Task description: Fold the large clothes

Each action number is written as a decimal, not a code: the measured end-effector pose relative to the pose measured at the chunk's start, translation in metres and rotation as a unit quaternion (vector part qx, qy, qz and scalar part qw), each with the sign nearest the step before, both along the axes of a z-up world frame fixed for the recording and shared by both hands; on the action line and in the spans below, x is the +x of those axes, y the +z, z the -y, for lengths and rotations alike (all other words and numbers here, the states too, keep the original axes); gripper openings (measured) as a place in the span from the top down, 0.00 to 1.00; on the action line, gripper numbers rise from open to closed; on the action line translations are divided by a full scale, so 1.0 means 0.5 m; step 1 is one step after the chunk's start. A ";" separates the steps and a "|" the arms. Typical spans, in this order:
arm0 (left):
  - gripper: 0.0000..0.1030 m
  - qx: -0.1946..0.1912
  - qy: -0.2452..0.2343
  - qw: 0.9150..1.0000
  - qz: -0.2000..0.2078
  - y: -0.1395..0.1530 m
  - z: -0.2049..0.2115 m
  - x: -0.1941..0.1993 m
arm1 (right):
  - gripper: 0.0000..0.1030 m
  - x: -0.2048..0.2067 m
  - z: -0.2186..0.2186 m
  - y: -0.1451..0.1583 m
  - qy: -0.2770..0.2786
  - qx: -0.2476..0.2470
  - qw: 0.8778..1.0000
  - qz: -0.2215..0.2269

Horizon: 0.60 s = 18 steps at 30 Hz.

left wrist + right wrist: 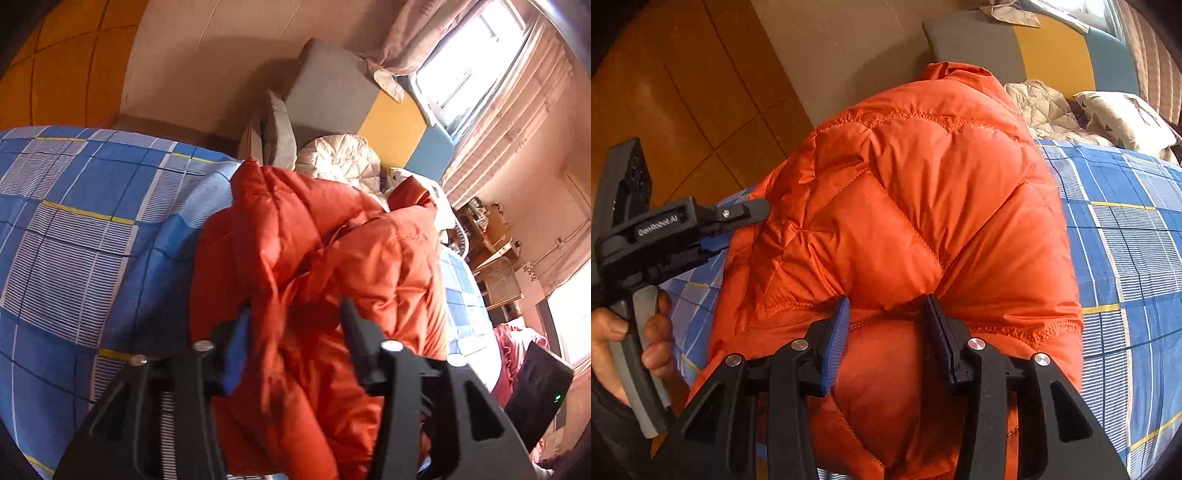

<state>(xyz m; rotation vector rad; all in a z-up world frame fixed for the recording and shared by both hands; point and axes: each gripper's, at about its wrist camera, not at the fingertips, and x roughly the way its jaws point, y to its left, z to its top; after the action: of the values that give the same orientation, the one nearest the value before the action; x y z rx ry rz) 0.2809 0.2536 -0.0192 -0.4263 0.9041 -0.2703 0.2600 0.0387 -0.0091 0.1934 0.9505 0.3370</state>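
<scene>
One orange down jacket is seen on the bed, bunched over the blue plaid sheet near the bed's edge, w/ wood floor beyond. No flat, squared fold is visible yet: in the left wrist view the fabric is heaped in loose ridges, in the right wrist view it is domed up in a puffy bulge. Judged as early-to-mid stage; one layer may be doubled over, but smoothing, sleeve tuck-in and final fold are prob. left.

Left gripper: fingers are spread, w/ a ridge of jacket between them; a firm pinch isn't shown, so hold can't be confirmed. In the right wrist view this same gripper is seen at the jacket's left edge, tips touching fabric, w/ the person's hand on its handle.

Right gripper: fingers are apart, a fat bulge of jacket is wedged between the blue pads; looks pressed in rather than clamped tight.

Count: 1 orange jacket, 2 grippers, 1 hand visible, 1 pale quilted garment near the headboard, 1 patterned pillow, 1 grey cushion.
</scene>
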 end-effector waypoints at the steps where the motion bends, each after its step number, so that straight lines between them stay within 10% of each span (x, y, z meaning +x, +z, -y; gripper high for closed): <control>1: 0.43 0.002 -0.001 1.000 -0.001 -0.001 0.006 0.001 | 0.58 0.000 -0.002 0.000 0.001 -0.001 1.000 0.000; 4: 0.48 0.043 0.008 0.999 -0.002 -0.011 0.034 0.009 | 0.58 -0.008 -0.012 -0.001 0.005 -0.008 1.000 0.004; 7: 0.85 0.082 0.026 0.996 -0.004 -0.026 0.044 0.017 | 0.58 -0.014 -0.014 0.004 0.010 -0.005 1.000 0.006; 9: 0.92 0.105 0.028 0.994 -0.004 -0.038 0.048 0.018 | 0.58 -0.019 -0.015 0.020 0.022 -0.002 1.000 0.007; 18: 0.96 0.154 0.033 0.987 -0.008 -0.059 0.048 0.011 | 0.58 0.023 0.084 0.086 -0.036 0.025 0.998 0.034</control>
<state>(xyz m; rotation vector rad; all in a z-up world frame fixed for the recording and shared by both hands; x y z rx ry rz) 0.2863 0.2297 -0.0486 -0.1720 0.9273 -0.0630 0.2715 -0.0034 0.0338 0.2589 0.8672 0.2997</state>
